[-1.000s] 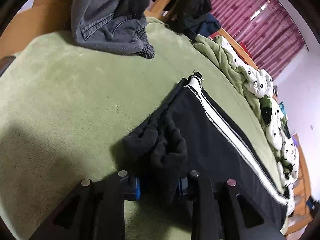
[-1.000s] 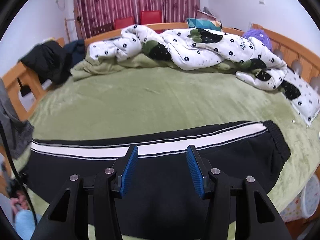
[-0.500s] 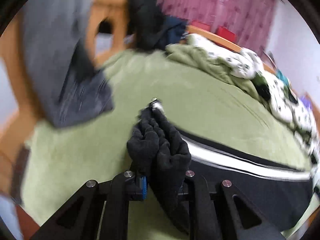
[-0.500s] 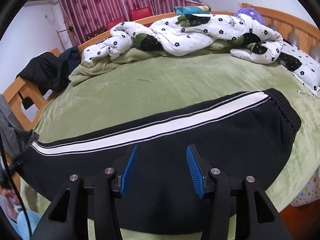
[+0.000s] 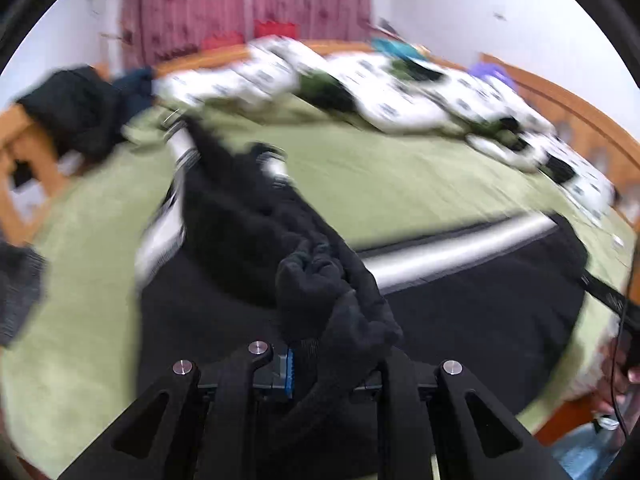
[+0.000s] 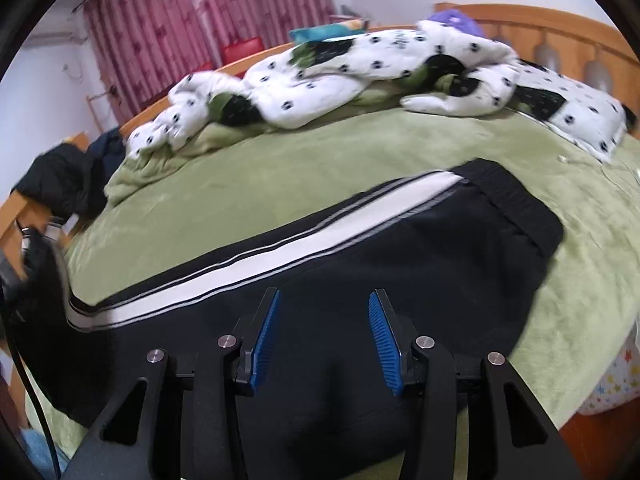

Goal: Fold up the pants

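Observation:
Black pants with a white side stripe lie on the green bed cover, waistband at the right. My left gripper is shut on the bunched cuff end of the pants and holds it lifted above the flat part; the leg trails back to the left, blurred. My right gripper is open and empty, hovering just above the middle of the pants.
A white spotted quilt and green blanket are piled along the far side of the bed. Dark clothes hang on the wooden bed frame at left. The wooden headboard is at right. A hand shows at the right edge.
My left gripper has lifted the cuff end off the bed and swung it right, over the rest of the pants. My right gripper has stayed open and moved slightly toward the waistband.

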`<move>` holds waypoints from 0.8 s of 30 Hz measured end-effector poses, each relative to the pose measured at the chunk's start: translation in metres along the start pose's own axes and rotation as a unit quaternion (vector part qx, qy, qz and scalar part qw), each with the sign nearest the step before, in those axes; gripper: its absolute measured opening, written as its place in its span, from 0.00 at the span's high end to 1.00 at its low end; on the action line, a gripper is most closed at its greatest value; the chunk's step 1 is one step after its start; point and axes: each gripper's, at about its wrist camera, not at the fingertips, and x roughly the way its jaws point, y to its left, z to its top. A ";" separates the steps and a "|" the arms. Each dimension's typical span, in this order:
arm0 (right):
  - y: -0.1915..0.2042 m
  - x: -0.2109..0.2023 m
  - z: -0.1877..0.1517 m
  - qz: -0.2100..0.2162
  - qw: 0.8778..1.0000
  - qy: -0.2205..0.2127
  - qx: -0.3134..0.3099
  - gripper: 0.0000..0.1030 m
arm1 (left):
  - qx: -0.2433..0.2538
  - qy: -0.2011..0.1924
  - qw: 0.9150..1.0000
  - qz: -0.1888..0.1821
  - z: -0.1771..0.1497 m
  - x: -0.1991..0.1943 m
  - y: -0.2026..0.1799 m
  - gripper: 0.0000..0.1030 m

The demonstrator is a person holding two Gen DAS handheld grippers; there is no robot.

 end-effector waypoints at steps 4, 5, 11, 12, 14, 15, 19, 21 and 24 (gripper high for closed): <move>-0.013 0.005 -0.011 0.005 0.999 0.028 0.016 0.55 | 0.021 0.063 0.997 -0.048 -0.052 0.051 -0.067 0.85; -0.013 0.006 -0.013 0.007 0.999 0.031 0.015 0.55 | 0.041 0.083 0.995 -0.023 -0.066 0.066 -0.080 0.85; 0.005 0.004 -0.021 0.023 0.999 0.035 -0.015 0.55 | 0.069 0.074 0.993 -0.057 -0.076 0.044 -0.075 0.50; 0.010 0.005 -0.021 0.027 0.999 0.037 -0.017 0.55 | 0.053 0.080 0.992 -0.076 -0.074 0.034 -0.064 0.46; 0.026 0.006 -0.021 0.040 0.998 0.041 -0.024 0.55 | 0.028 0.066 0.993 -0.093 -0.075 0.013 -0.041 0.39; 0.034 0.005 -0.023 0.046 0.998 0.043 -0.027 0.55 | 0.016 0.055 0.994 -0.093 -0.075 0.002 -0.025 0.36; 0.078 0.011 -0.034 0.090 0.992 0.065 -0.055 0.55 | -0.043 0.024 0.997 -0.054 -0.086 -0.030 0.041 0.33; 0.101 0.017 -0.047 0.124 0.987 0.087 -0.063 0.55 | -0.073 0.029 0.997 -0.021 -0.097 -0.036 0.079 0.33; 0.129 0.029 -0.070 0.140 0.980 0.121 -0.075 0.55 | -0.098 0.048 0.994 0.013 -0.119 -0.037 0.128 0.33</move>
